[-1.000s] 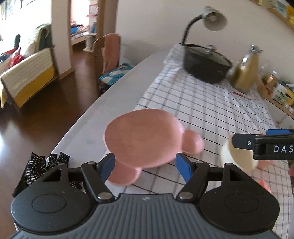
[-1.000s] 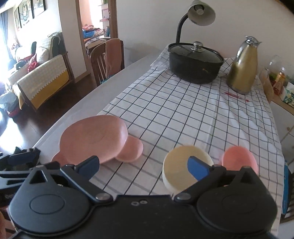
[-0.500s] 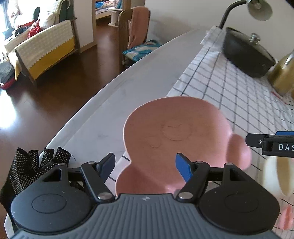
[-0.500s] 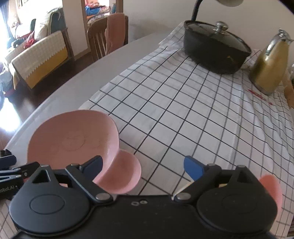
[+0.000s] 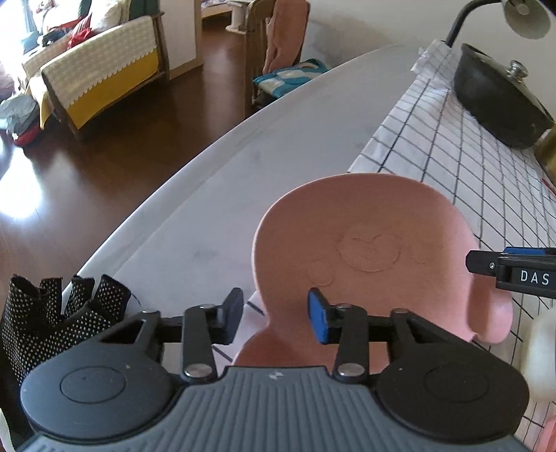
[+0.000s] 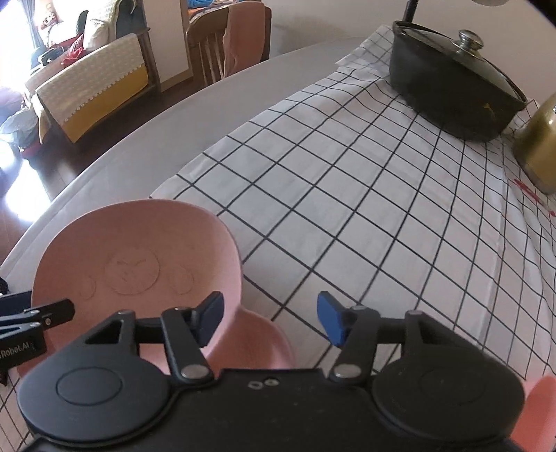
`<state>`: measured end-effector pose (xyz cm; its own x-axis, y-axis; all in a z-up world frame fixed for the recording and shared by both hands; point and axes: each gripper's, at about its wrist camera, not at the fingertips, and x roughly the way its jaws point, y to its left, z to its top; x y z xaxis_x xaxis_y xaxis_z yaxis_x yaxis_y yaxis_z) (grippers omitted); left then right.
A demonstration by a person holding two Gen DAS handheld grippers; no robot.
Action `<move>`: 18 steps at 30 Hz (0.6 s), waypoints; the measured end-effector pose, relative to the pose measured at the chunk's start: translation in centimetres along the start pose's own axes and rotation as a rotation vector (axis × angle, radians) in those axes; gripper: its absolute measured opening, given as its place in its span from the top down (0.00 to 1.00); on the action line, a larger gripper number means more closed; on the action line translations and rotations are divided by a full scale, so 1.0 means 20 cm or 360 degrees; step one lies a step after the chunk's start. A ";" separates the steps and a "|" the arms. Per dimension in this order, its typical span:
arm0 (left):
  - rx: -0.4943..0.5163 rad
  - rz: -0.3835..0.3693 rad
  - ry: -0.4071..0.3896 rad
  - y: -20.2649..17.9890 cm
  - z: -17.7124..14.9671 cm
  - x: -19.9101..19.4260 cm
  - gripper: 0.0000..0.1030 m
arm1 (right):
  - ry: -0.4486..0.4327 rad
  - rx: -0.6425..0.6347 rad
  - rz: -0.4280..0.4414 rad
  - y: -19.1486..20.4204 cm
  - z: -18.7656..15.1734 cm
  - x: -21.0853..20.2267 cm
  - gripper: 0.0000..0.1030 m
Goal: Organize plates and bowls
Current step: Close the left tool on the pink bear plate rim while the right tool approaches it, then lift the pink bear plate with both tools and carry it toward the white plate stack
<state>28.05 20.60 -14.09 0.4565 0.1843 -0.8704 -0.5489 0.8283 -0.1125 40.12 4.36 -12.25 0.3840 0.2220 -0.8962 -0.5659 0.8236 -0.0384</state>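
Note:
A pink bear-shaped plate (image 5: 365, 257) with two round ear lobes lies at the near left edge of the checked cloth; it also shows in the right wrist view (image 6: 135, 264). My left gripper (image 5: 274, 320) is open, its fingers just above the plate's near ear. My right gripper (image 6: 271, 321) is open over the plate's right ear (image 6: 257, 344). A cream bowl (image 5: 542, 354) shows at the right edge of the left wrist view. A small pink bowl (image 6: 538, 410) peeks out at the right gripper's lower right.
A black lidded pot (image 6: 451, 83), a gold kettle (image 6: 538, 149) and a lamp (image 5: 521, 17) stand at the far end of the checked cloth (image 6: 382, 208). Black dotted gloves (image 5: 52, 313) lie at the table's near left edge. A wooden chair (image 6: 222, 48) stands beyond the table.
Both grippers have moved forward and tilted down over the pink plate, which now fills more of both views. The cream bowl has slid out of the right wrist view.

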 end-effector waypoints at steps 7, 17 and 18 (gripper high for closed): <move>0.0008 -0.0035 -0.0023 0.00 0.00 -0.01 0.78 | 0.0011 -0.0004 0.0097 0.02 -0.01 0.03 0.69; 0.0026 -0.0044 -0.0028 0.00 -0.01 -0.02 0.80 | -0.0014 -0.0048 0.0019 0.09 -0.04 -0.03 0.95; 0.0036 -0.0045 -0.0032 0.00 -0.01 -0.03 0.80 | -0.0011 -0.0034 0.0022 0.09 -0.04 -0.04 0.95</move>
<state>27.56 20.34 -13.66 0.4860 0.1711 -0.8571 -0.5195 0.8452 -0.1258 38.18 5.13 -11.90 0.3812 0.2368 -0.8936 -0.5863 0.8093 -0.0356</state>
